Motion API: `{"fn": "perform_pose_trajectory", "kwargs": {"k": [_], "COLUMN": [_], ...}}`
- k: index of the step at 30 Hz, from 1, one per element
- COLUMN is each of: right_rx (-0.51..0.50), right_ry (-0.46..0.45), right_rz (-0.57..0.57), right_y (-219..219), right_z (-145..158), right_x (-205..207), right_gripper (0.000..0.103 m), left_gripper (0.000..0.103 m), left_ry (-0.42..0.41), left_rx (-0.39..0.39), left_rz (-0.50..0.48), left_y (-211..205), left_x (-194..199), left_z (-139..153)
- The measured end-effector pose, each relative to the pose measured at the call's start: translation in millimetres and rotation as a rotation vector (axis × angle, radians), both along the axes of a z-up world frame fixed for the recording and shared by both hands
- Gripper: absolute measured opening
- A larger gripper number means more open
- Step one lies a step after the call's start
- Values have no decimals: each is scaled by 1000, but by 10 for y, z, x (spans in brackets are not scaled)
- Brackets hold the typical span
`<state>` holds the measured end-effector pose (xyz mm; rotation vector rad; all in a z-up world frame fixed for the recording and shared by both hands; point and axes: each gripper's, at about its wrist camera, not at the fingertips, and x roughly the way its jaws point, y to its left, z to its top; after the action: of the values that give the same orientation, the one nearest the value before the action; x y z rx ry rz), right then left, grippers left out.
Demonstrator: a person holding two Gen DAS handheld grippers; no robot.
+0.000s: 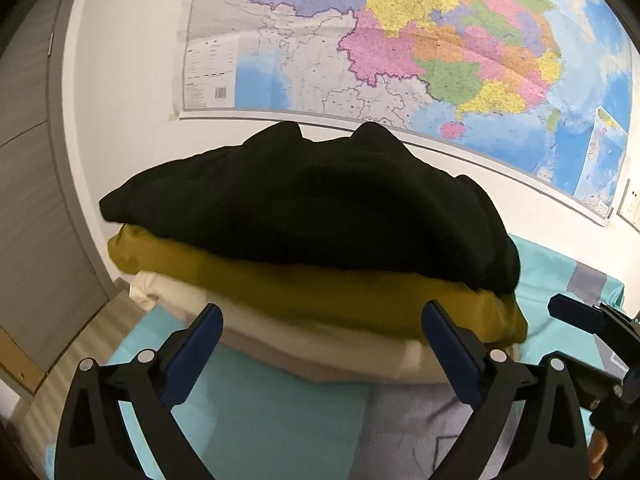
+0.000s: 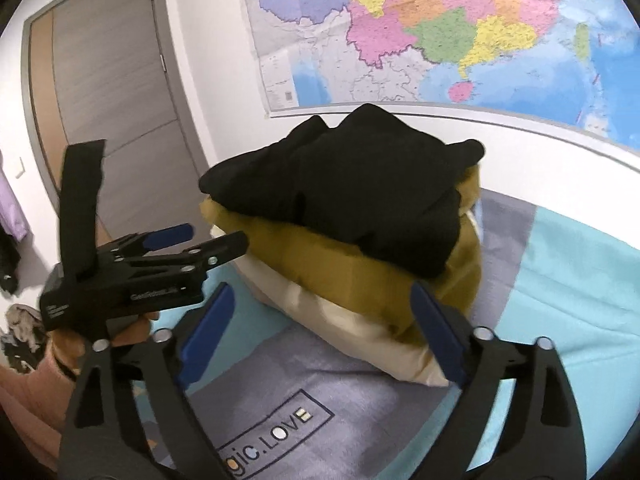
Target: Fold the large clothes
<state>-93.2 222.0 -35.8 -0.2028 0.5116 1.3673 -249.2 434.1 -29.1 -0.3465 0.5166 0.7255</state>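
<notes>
Fingers (image 1: 200,344) of the left gripper (image 1: 322,346) are standing wide apart and gripping nothing, and the right gripper (image 2: 324,332) is likewise gaping empty. Just beyond both, a black garment (image 1: 312,204) is lying folded on top of a mustard garment (image 1: 320,292) and a cream garment (image 2: 360,332), stacked on the turquoise-and-grey bedcover (image 2: 580,280) near the far wall under a map (image 1: 440,40).

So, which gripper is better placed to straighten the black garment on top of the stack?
Probably the right gripper: open and empty, it faces the black garment's ragged overhanging corner. The left gripper faces its smoother front edge.
</notes>
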Motion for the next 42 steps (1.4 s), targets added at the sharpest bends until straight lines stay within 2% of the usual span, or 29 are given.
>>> {"fn": "perform_pose_trajectory", "kwargs": {"k": [2, 10, 25, 42], "right_rx": [13, 19, 35, 36], "right_ry": [-10, -17, -6, -10], "right_rz": [-11, -8, -10, -14], "right_y": [-50, -156, -313, -392], "right_z": [-5, -55, -83, -125], "right_x": [-38, -150, -298, -386], "right_gripper": [97, 97, 97, 97], "left_gripper": [96, 96, 96, 96], "left_ry": [0, -12, 1, 16], "left_rx": [-24, -52, 5, 10], "left_rz": [7, 58, 139, 137], "left_y": [-61, -225, -471, -599], "left_x": [-49, -236, -456, -474], "left_z": [-21, -32, 80, 106]}}
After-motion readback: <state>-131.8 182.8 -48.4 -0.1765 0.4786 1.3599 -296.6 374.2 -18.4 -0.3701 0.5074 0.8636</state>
